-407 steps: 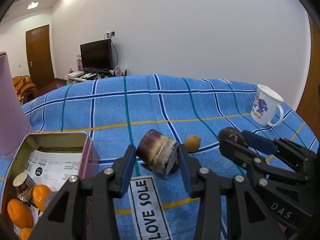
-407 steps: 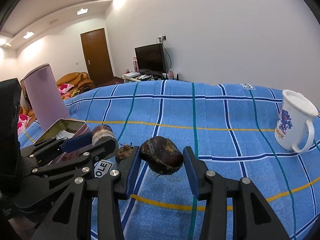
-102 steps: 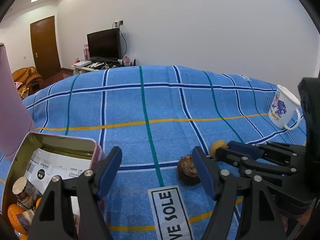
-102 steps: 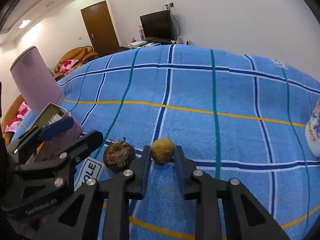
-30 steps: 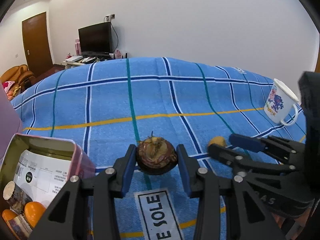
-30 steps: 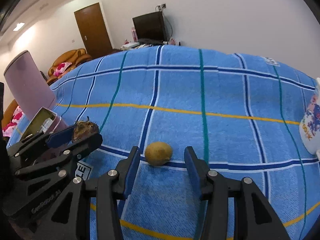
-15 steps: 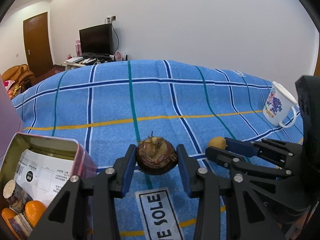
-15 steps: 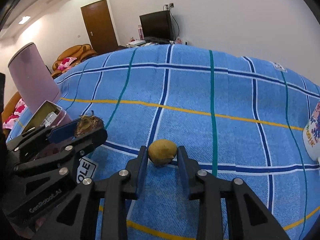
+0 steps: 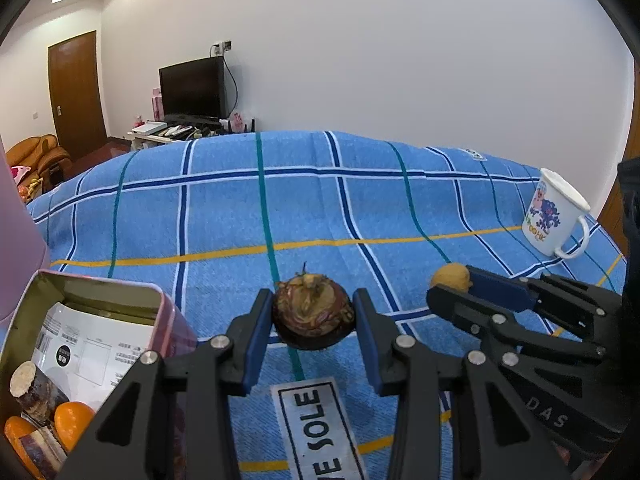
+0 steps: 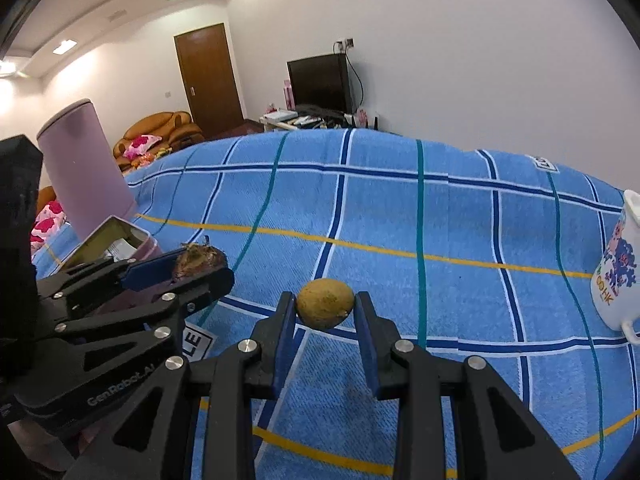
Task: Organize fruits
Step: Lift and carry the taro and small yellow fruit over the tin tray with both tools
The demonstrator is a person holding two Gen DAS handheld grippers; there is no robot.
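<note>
My left gripper [image 9: 313,320] is shut on a dark brown mangosteen [image 9: 313,316] and holds it above the blue checked cloth, just right of the open pink tin [image 9: 120,292]. The tin holds oranges [image 9: 72,420] and brown fruit [image 9: 34,388]. My right gripper [image 10: 325,312] is shut on a small yellow-brown fruit [image 10: 325,309] and holds it off the cloth. The same fruit [image 9: 450,276] shows in the left wrist view at the right gripper's tip. The mangosteen [image 10: 200,262] shows in the right wrist view, left of my right gripper.
A white printed mug [image 9: 554,216] stands at the right on the cloth; it also shows in the right wrist view [image 10: 618,276]. A tall pink canister [image 10: 84,168] stands behind the tin. A "LOVE SOLE" label [image 9: 320,428] lies on the cloth below my left gripper.
My right gripper has closed on the yellow-brown fruit and raised it off the cloth. My left gripper keeps hold of the mangosteen, barely moved.
</note>
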